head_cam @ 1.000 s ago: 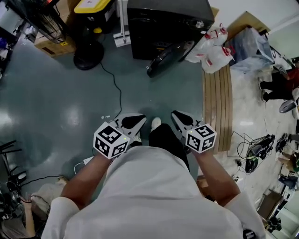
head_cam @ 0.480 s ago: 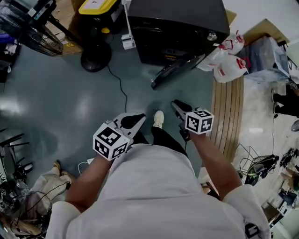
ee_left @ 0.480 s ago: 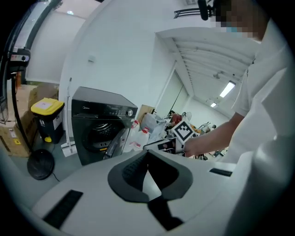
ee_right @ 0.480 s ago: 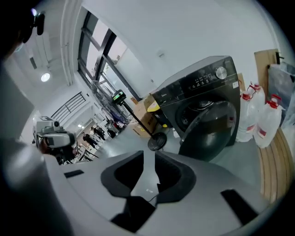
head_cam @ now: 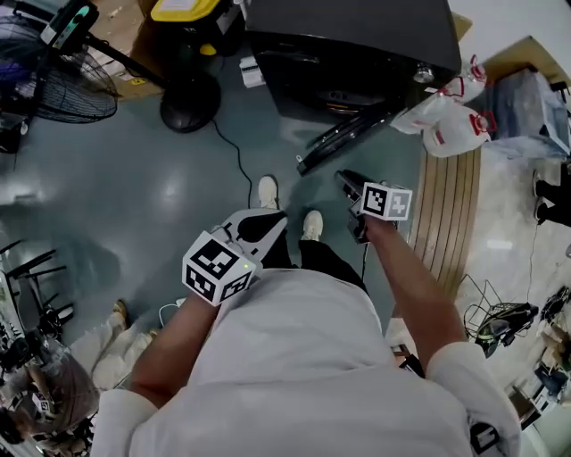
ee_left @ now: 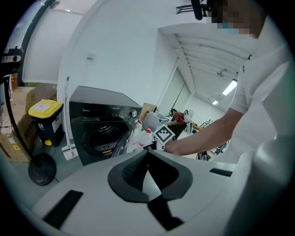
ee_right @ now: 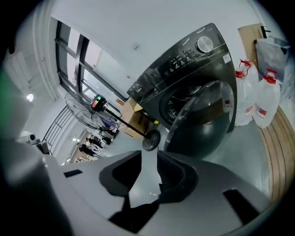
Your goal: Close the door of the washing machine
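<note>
The black washing machine (head_cam: 357, 45) stands at the top of the head view. Its round door (head_cam: 343, 143) hangs open, swung out toward me. In the right gripper view the dark glass door (ee_right: 207, 120) fills the middle, ahead of my right gripper (ee_right: 148, 156). That gripper's jaws are opening and nothing is between them. In the head view my right gripper (head_cam: 343, 178) is just short of the door's edge, apart from it. My left gripper (head_cam: 278, 219) is held lower and to the left, shut and empty, its tips (ee_left: 148, 151) meeting in the left gripper view.
White plastic bags (head_cam: 446, 125) and a wooden board (head_cam: 451, 214) lie right of the machine. A standing fan (head_cam: 62, 85) with a round base (head_cam: 189, 100) and a yellow-lidded bin (head_cam: 183, 9) are at left. A cable (head_cam: 236, 152) runs across the floor.
I have stepped closer to the machine. The right gripper moved forward toward the door and its jaws spread apart. The left gripper came forward too, still shut.
</note>
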Tool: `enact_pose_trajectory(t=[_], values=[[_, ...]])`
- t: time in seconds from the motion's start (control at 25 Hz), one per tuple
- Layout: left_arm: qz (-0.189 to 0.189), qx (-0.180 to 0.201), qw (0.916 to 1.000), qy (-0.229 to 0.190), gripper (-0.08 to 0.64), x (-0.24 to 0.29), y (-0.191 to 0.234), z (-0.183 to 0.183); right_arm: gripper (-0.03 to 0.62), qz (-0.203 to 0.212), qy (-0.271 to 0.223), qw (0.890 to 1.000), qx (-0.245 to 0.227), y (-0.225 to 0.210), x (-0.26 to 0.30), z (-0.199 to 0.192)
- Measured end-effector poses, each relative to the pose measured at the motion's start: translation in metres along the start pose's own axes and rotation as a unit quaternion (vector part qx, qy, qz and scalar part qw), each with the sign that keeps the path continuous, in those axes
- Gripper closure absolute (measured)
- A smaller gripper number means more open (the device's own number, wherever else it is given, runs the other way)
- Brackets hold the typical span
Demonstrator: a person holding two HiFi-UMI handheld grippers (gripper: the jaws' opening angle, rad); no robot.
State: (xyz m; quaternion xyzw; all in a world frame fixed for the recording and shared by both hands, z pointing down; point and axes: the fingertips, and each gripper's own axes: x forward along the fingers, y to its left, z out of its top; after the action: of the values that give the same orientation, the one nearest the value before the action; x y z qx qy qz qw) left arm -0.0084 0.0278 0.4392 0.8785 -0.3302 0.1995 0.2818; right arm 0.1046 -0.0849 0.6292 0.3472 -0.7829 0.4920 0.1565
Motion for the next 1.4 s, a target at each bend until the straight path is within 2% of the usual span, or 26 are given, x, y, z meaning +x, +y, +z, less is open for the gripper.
enact_pose_trajectory(t=[0.32, 0.68, 0.92, 1.4], values=[[-0.028, 0.008, 0.9992, 0.028, 0.543, 0.013, 0.053, 0.025, 0.455, -0.042, 0.007, 0.996, 0.075, -0.037, 0.046, 0.017], [-0.052, 0.016, 0.9974, 0.047, 0.543, 0.026, 0.097, 0.049, 0.468, -0.071, -0.012, 0.986, 0.148, -0.064, 0.07, 0.029], [-0.068, 0.018, 0.9958, 0.058, 0.541, 0.033, 0.109, 0.054, 0.509, -0.081, -0.02, 0.983, 0.165, -0.069, 0.076, 0.034], [-0.081, 0.023, 0.9942, 0.066, 0.541, 0.038, 0.132, 0.067, 0.514, -0.083, -0.046, 0.974, 0.206, -0.063, 0.095, 0.049]])
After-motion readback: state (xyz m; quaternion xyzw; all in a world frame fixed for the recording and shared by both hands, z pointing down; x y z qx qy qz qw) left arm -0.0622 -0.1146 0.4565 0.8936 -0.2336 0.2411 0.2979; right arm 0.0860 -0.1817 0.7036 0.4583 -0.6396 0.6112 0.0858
